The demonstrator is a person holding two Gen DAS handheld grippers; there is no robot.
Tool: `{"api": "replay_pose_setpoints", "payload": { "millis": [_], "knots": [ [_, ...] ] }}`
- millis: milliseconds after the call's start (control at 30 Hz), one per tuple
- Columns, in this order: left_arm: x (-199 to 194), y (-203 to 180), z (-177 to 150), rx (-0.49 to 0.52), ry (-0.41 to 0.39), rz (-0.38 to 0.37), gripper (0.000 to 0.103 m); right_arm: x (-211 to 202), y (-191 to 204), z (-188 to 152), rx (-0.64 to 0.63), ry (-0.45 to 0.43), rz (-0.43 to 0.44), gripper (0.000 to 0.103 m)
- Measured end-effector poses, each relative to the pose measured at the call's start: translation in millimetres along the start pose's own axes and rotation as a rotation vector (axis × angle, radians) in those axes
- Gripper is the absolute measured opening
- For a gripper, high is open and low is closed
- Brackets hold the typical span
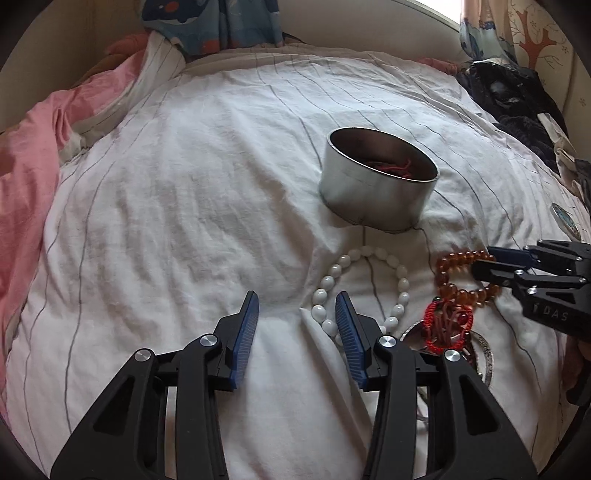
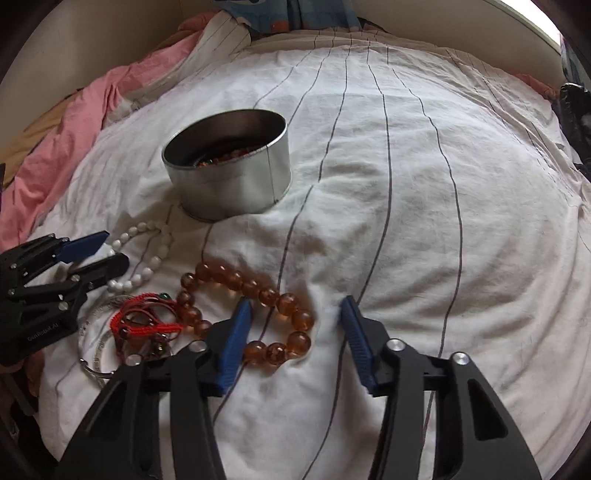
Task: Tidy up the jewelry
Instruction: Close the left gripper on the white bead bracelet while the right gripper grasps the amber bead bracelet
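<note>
The left tongs [image 1: 297, 304] are gaping empty over the white bead bracelet's [image 1: 369, 254] near-left edge; beside it the glossy amber bead bracelet [image 2: 255, 286] is lying on the bed, partly between the spread right tongs [image 2: 293, 308]

Bed [image 1: 184, 192] covered by a wrinkled white sheet with thin dark stripes. Pink bedding [image 1: 33, 155] bunched along the left edge. Blue patterned fabric [image 1: 210, 22] at the head. Dark clothes [image 1: 517, 107] piled right. Cream wall [image 2: 110, 33] behind; bright daylight upper right, floral curtain [image 1: 532, 40].
</note>
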State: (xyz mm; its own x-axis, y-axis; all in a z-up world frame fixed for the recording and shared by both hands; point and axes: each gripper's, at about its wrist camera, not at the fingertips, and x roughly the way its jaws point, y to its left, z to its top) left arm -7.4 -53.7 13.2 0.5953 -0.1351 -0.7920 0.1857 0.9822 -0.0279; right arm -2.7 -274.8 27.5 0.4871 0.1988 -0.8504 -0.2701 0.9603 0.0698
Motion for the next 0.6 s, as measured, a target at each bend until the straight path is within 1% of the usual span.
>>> {"api": "replay_pose_setpoints", "payload": {
  "millis": [33,67,100,167,233,267,300,333,367,400,433,467,500,600],
  "knots": [
    [-1.1,4.5,-0.2,-0.014,-0.003,0.017,0.04,-3.5,0.2,0.2,-0.003,-0.004,0.002,0.02],
    [-1.5,8.4,-0.4,-0.03,-0.003,0.014,0.039,-7.1,-1.1,-1.2,-0.009,-0.013,0.005,0.014],
    [-1.5,10.9,-0.1,-0.038,-0.004,0.003,0.039,-9.0,-3.6,-2.1,-0.004,-0.016,0.02,0.014],
    [-1.3,7.6,0.0,-0.022,-0.005,-0.009,0.04,-9.9,-7.3,-2.0,0.012,-0.018,0.037,0.015],
    [2.0,0.5,-1.0,0.01,0.006,-0.015,0.043,-6.2,-9.5,-2.9,0.022,-0.008,0.044,0.039],
    [3.6,-4.0,-0.8,0.035,0.01,-0.007,0.043,-2.2,-7.3,-3.6,0.01,0.003,0.032,0.05],
    [4.2,-7.2,-1.1,0.055,0.011,0.008,0.043,1.3,-2.6,-4.2,-0.018,0.011,0.007,0.05],
    [4.0,-8.9,-1.4,0.067,0.011,0.016,0.035,2.2,1.9,-4.4,-0.045,0.013,-0.013,0.05],
    [2.8,-9.2,-1.3,0.07,0.011,0.022,0.025,1.7,3.7,-4.6,-0.052,0.014,0.004,0.038],
    [1.7,-6.9,-0.9,0.07,0.008,0.041,0.018,-0.9,2.9,-4.1,-0.045,0.013,0.002,0.018],
    [0.4,-3.6,-0.3,0.06,0.004,0.056,0.014,-3.9,0.0,-4.5,-0.035,0.006,0.014,0.013],
    [-1.0,-0.1,0.4,0.048,0.001,0.071,0.009,-7.6,-6.4,-4.6,-0.001,-0.001,0.054,0.013],
    [-2.6,3.1,1.1,0.039,-0.006,0.081,0.009,-11.1,-11.0,-4.7,0.027,-0.01,0.083,0.013],
    [-2.4,7.9,2.0,0.01,0.002,0.047,0.01,-15.9,-17.8,-1.9,0.054,-0.028,0.108,0.013]
  ]
}}
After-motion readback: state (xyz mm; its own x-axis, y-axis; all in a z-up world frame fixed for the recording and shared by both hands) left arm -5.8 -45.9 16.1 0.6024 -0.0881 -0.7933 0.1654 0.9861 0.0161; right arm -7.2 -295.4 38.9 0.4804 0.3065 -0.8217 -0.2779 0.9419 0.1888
